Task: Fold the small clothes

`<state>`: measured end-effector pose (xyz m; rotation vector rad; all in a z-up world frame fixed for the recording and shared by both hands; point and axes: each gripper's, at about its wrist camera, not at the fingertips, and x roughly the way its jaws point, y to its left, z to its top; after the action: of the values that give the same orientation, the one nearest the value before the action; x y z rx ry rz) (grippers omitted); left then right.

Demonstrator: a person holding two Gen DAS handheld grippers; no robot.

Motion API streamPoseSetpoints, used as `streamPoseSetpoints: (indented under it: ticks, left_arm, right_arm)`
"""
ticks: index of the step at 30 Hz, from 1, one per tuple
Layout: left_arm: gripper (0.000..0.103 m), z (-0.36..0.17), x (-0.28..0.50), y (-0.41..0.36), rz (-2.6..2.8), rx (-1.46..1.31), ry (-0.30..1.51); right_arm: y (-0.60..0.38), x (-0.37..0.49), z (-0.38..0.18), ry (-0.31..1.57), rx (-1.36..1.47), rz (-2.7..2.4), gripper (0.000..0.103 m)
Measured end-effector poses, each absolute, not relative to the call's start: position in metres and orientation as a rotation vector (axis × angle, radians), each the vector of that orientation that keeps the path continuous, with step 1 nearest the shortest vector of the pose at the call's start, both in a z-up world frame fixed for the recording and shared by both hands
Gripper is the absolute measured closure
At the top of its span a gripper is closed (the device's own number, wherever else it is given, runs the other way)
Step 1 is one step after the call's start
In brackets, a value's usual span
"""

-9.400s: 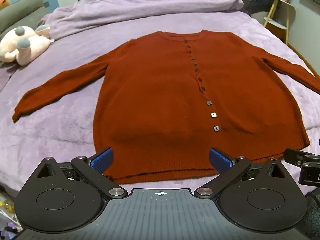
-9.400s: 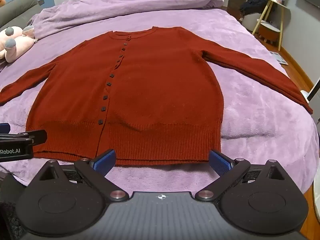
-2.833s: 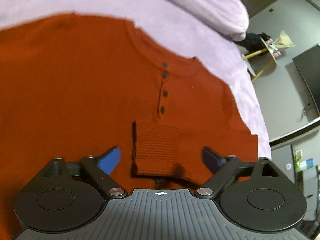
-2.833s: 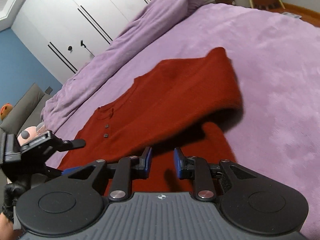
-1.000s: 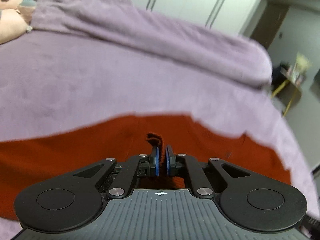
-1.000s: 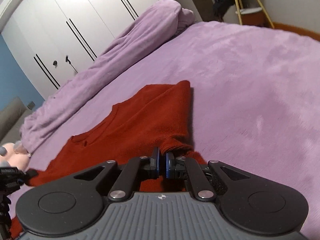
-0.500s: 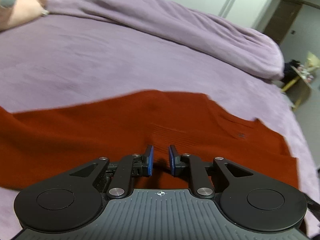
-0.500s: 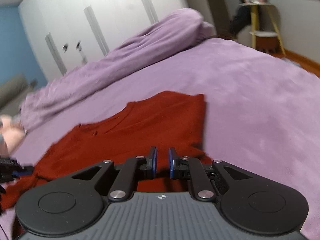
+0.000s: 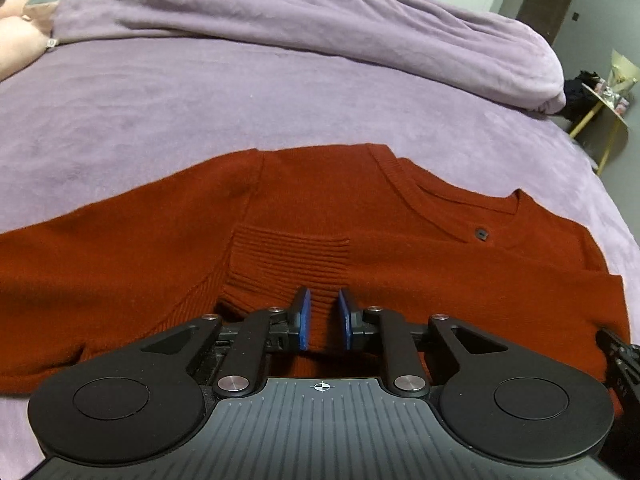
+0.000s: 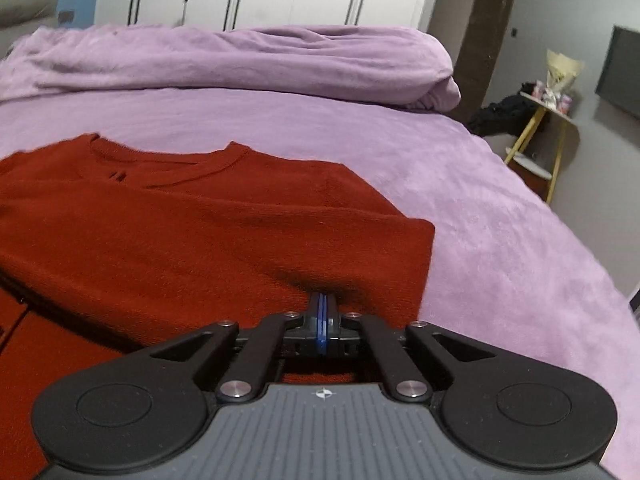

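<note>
Cardigan (image 9: 360,216) part-folded: cuff (image 9: 288,264) laid across chest, body folds outstanding; my left gripper (image 9: 323,320) stands narrowly parted, empty, my right gripper (image 10: 322,320) fully closed, holding nothing visible.

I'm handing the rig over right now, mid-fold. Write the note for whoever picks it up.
Left gripper: jaws slightly apart over the ribbed cuff, not pinching it.
Right gripper: jaws together at the cardigan's right folded edge; whether it pinches fabric cannot be seen.
Cardigan: flat on the purple bed, collar and one button showing.
Done: one sleeve lies folded across the chest, cuff near the middle; the right side is folded inward.
Left: the other sleeve, which trails off to the left, then the body folds.
</note>
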<state>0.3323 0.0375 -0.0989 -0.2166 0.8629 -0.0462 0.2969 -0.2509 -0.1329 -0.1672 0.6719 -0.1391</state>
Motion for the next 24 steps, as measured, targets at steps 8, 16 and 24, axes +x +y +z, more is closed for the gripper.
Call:
streamPoseSetpoints:
  ticks: [8, 16, 24]
  left_arm:
    - [0.041, -0.092, 0.303, 0.05, -0.041, -0.22, 0.842]
    - [0.012, -0.076, 0.221, 0.168, 0.191, -0.482, 0.719]
    - [0.041, -0.111, 0.141, 0.338, 0.572, -0.946, 0.577]
  right_arm:
    - [-0.224, 0.251, -0.133, 0.65, -0.165, -0.021, 0.101]
    - [-0.245, 0.216, -0.105, 0.689, 0.137, 0.02, 0.061]
    - [-0.246, 0.155, -0.109, 0.731, 0.365, 0.011, 0.061]
